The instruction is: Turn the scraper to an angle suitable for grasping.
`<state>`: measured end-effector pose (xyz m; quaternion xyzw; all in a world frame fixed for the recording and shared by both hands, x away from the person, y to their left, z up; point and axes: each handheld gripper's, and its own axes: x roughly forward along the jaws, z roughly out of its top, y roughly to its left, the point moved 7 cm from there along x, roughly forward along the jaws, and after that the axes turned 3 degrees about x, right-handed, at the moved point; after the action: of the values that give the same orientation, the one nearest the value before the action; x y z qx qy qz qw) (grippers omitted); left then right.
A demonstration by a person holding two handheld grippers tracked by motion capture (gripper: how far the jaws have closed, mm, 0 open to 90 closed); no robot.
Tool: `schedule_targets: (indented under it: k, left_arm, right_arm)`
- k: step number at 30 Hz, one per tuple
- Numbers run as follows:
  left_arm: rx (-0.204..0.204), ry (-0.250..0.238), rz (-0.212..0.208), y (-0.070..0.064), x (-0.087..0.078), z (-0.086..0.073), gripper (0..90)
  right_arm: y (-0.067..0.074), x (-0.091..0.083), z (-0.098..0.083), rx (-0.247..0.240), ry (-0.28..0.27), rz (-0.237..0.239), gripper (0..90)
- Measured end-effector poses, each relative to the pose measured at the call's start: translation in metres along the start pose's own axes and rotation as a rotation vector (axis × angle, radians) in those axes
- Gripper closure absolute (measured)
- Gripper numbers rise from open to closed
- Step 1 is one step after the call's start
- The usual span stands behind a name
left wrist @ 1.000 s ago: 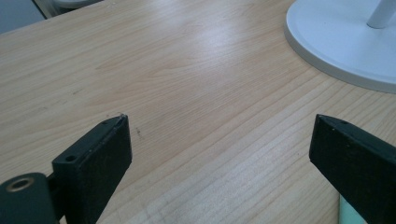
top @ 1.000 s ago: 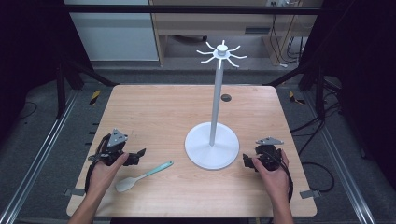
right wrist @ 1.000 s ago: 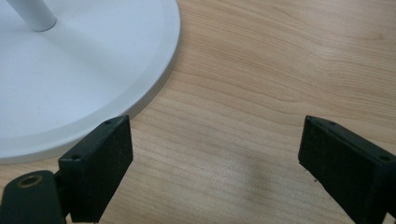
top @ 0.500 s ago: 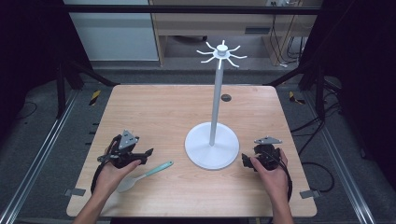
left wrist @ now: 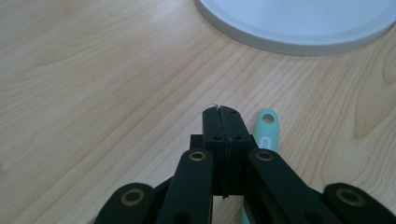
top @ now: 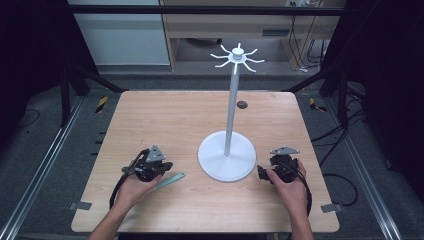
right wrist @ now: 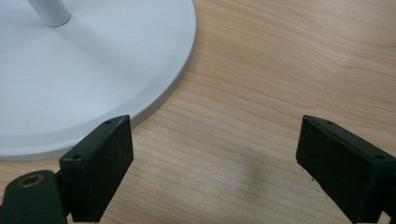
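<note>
A teal spoon lies flat on the table near the front left; its handle (top: 173, 178) pokes out to the right of my left gripper (top: 160, 168), and its bowl is hidden under the gripper and hand. In the left gripper view the jaws are pressed together with nothing between them (left wrist: 222, 113), and the handle end with its hanging hole (left wrist: 267, 130) lies just to their right. A white stand has a round base (top: 220, 165), a thin pole and spokes at the top (top: 238, 55). My right gripper (top: 259, 173) stands open beside the base's right edge (right wrist: 154, 100), over bare wood (right wrist: 212, 140).
The wooden table (top: 165, 120) has a small dark grommet (top: 242, 104) behind the stand. The stand's base (left wrist: 299, 23) lies ahead of the left gripper. Metal frame rails and cables run around the table on the floor.
My left gripper has moved right, over the spoon, and now covers its bowl end. The right gripper has stayed put.
</note>
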<state>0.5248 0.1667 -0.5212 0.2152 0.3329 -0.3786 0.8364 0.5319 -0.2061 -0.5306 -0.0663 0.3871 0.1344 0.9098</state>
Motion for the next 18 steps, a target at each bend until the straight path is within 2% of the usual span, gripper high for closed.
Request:
schedule_targets:
  k: [3, 8, 18]
  left_arm:
    - [0.021, 0.037, -0.011, -0.005, 0.007, -0.002, 90.0]
    - [0.039, 0.064, -0.02, -0.011, 0.012, -0.004, 90.0]
    - [0.049, 0.08, -0.017, -0.013, 0.016, -0.006, 90.0]
  right_arm:
    - [0.0, 0.0, 0.001, -0.001, -0.003, 0.001, 11.4]
    - [0.0, 0.0, 0.0, 0.002, 0.001, 0.003, 11.5]
    - [0.0, 0.001, 0.0, -0.002, 0.005, 0.005, 11.5]
